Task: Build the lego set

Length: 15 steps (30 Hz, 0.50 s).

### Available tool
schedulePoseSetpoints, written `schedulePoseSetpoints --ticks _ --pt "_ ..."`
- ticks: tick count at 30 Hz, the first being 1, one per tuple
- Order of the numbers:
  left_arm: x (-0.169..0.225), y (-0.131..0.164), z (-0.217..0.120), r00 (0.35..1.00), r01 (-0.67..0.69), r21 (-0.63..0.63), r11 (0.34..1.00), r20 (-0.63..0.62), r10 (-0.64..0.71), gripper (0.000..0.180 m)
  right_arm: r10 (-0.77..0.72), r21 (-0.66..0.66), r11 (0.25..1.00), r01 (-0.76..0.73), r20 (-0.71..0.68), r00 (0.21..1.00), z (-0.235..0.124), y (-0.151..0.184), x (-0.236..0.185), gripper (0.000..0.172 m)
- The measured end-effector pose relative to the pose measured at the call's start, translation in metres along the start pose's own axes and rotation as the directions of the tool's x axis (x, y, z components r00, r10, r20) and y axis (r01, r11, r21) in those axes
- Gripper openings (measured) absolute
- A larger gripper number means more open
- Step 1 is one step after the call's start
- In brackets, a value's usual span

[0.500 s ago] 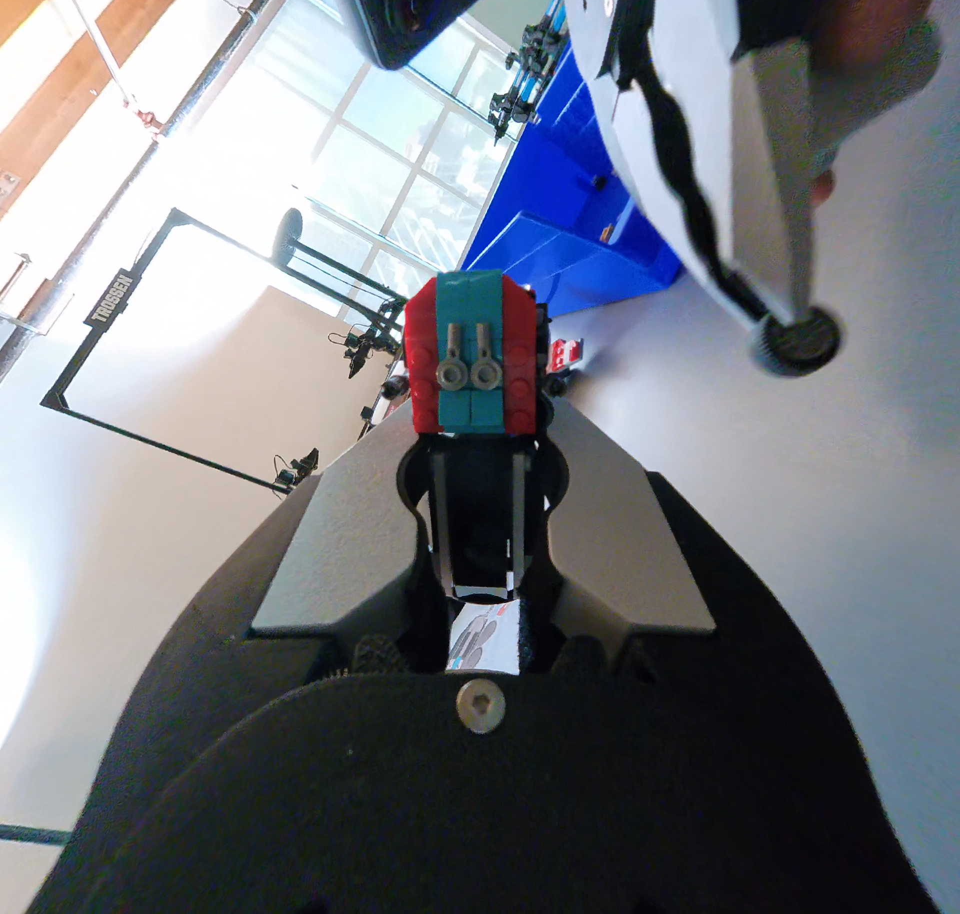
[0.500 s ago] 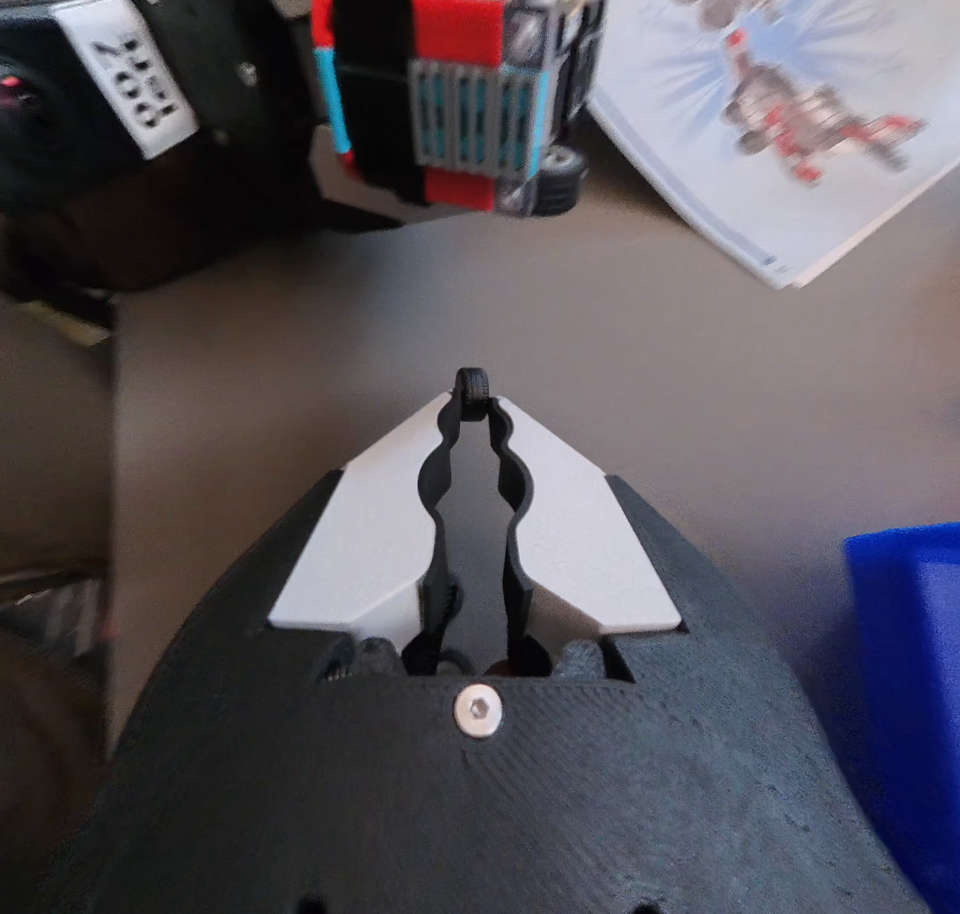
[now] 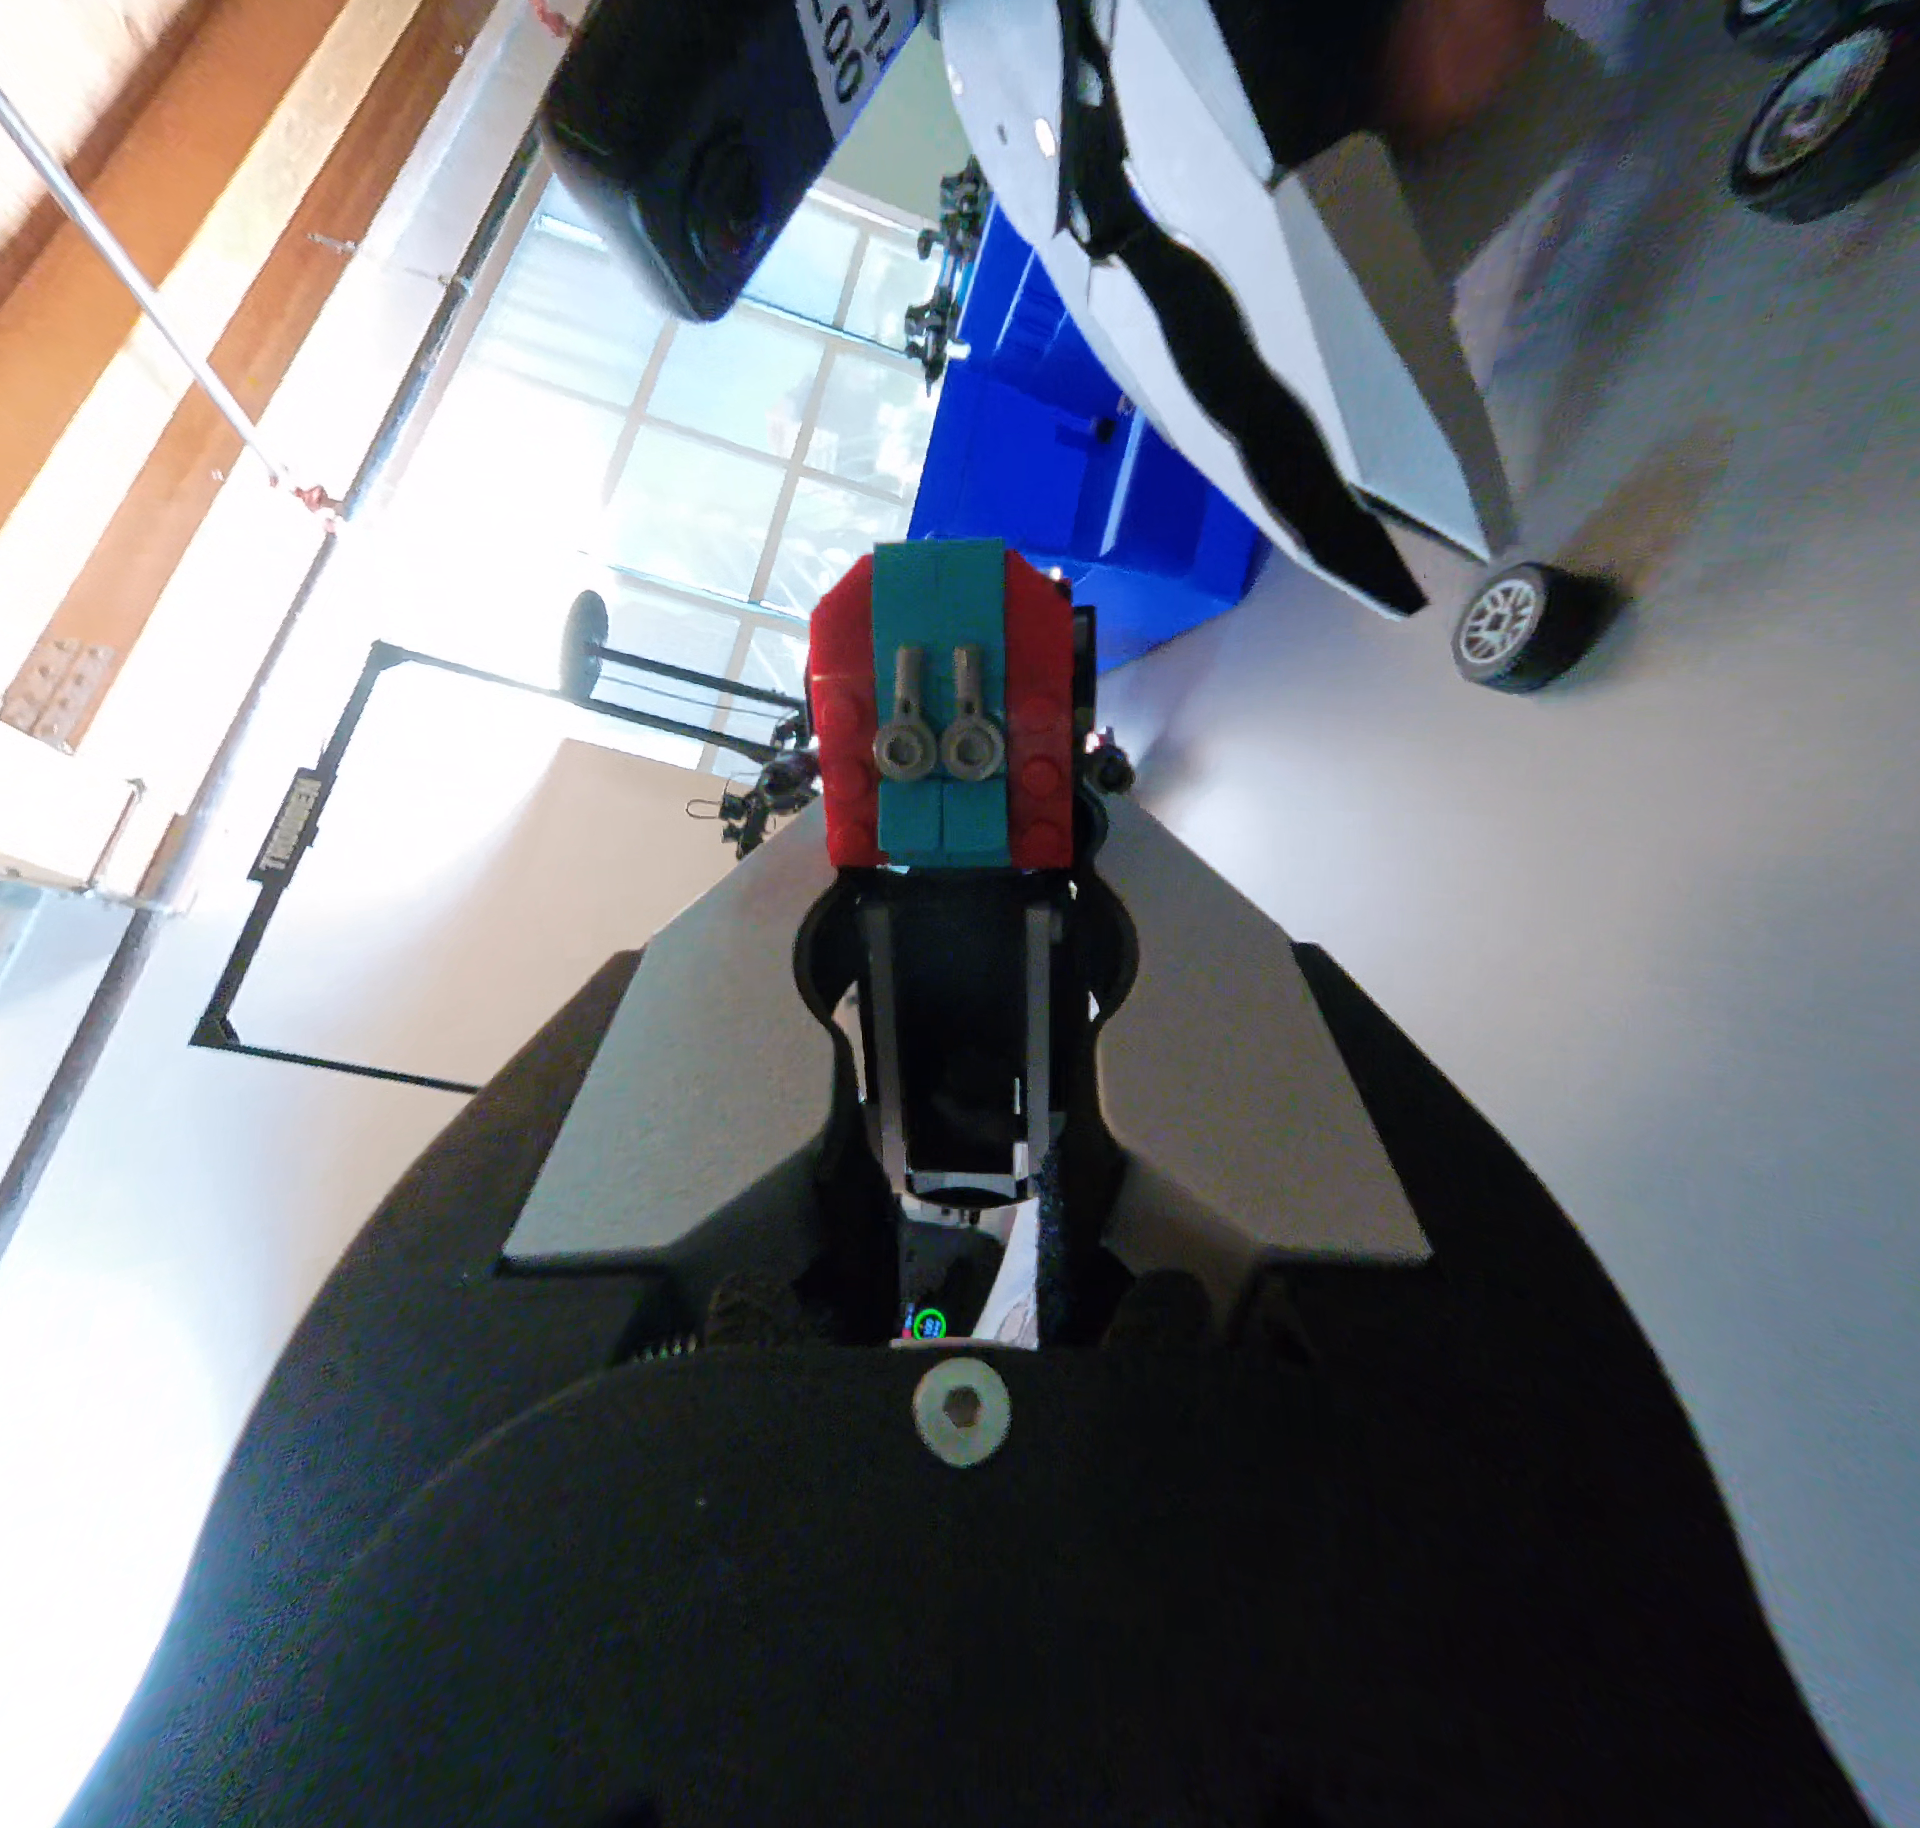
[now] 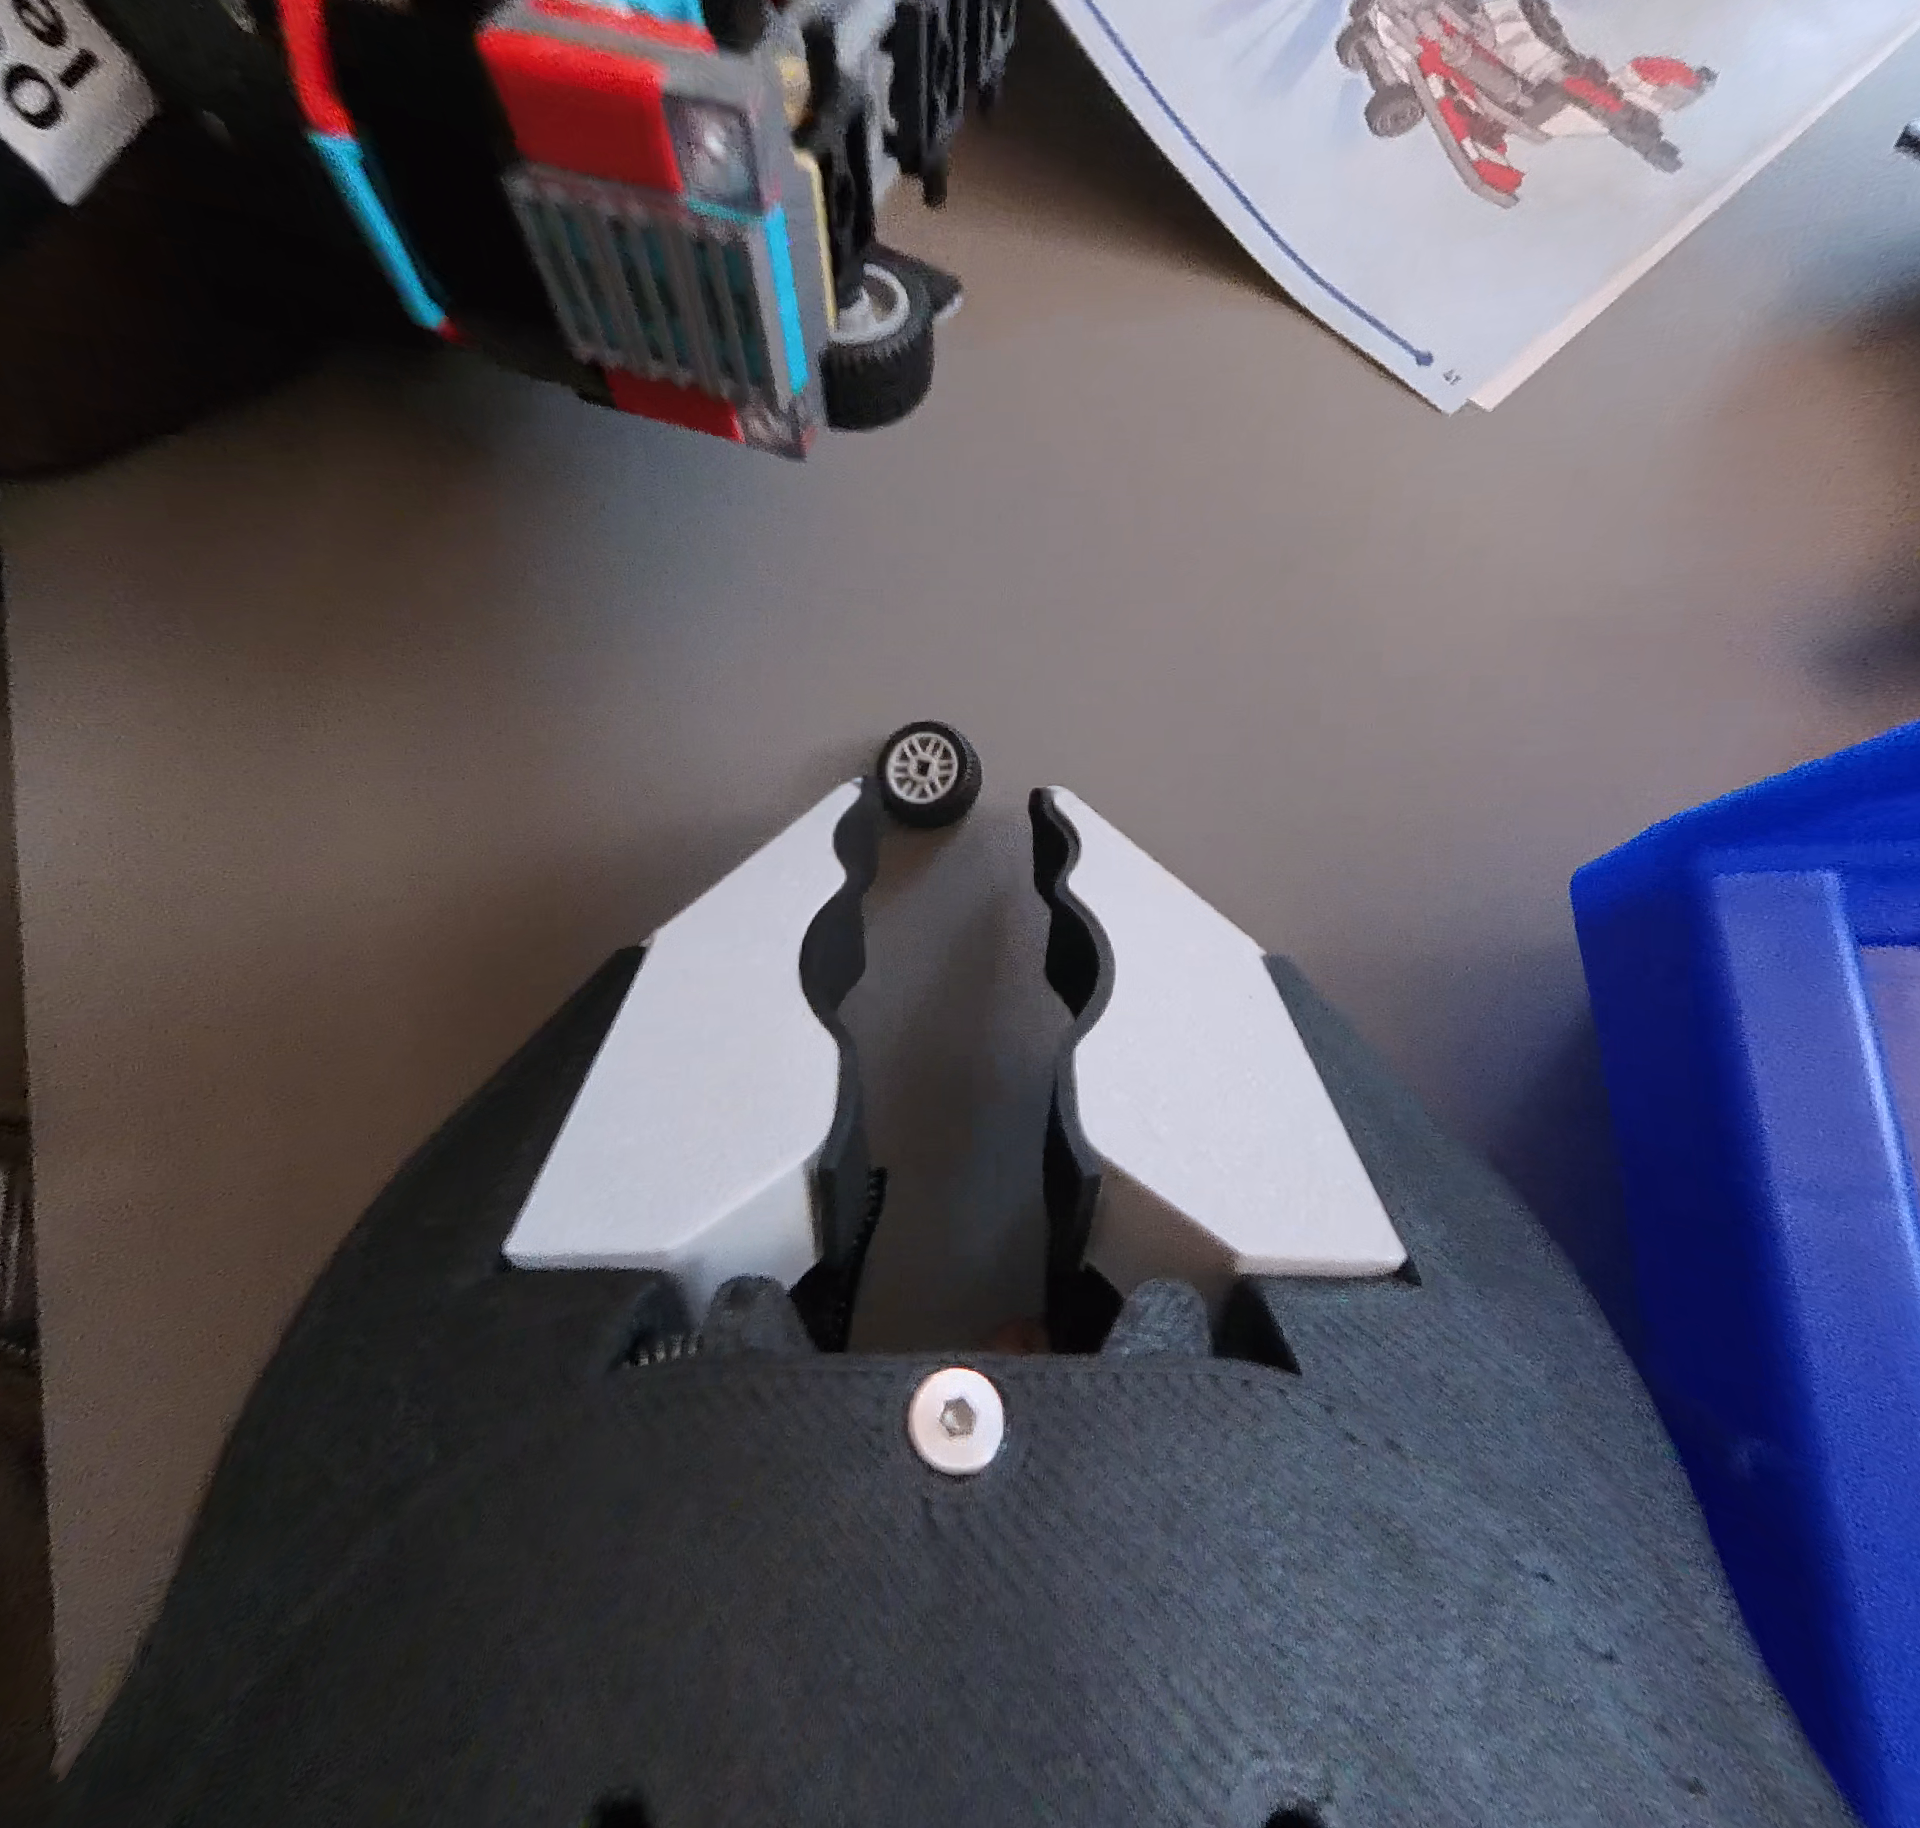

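Right hand-held gripper (image 4: 951, 802) open, bare; small wheel (image 4: 932, 773) just beyond left fingertip.

Grey table (image 4: 1247, 583): wheel (image 4: 932, 773), booklet (image 4: 1455, 116), blue bin (image 4: 1766, 1155).

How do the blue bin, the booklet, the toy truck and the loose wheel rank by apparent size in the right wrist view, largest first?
1. Blue bin and booklet: similar, both cut off by the frame, so unranked.
2. Toy truck: partly cropped and nearer the camera.
3. Loose wheel: clearly smallest, at the open right gripper.
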<state>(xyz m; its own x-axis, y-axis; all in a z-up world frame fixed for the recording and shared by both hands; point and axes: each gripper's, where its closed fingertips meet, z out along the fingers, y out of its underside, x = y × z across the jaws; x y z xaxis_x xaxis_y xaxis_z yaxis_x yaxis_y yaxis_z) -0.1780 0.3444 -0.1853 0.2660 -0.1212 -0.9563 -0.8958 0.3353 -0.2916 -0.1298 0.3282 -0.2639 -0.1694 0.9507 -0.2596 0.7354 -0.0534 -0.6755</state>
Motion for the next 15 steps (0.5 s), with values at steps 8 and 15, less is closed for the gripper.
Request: schedulePoseSetpoints --ticks 8,15 --pt "0.006 -0.008 -0.004 0.994 -0.102 0.064 0.993 -0.024 0.103 0.037 -0.148 -0.003 0.989 0.148 -0.038 0.988 0.009 0.0 -0.006 0.027" --pt "0.013 -0.015 -0.006 0.981 -0.187 0.099 0.977 -0.036 0.191 0.037 -0.144 0.016 0.989 0.144 -0.024 0.989 0.006 -0.001 -0.004 0.022"
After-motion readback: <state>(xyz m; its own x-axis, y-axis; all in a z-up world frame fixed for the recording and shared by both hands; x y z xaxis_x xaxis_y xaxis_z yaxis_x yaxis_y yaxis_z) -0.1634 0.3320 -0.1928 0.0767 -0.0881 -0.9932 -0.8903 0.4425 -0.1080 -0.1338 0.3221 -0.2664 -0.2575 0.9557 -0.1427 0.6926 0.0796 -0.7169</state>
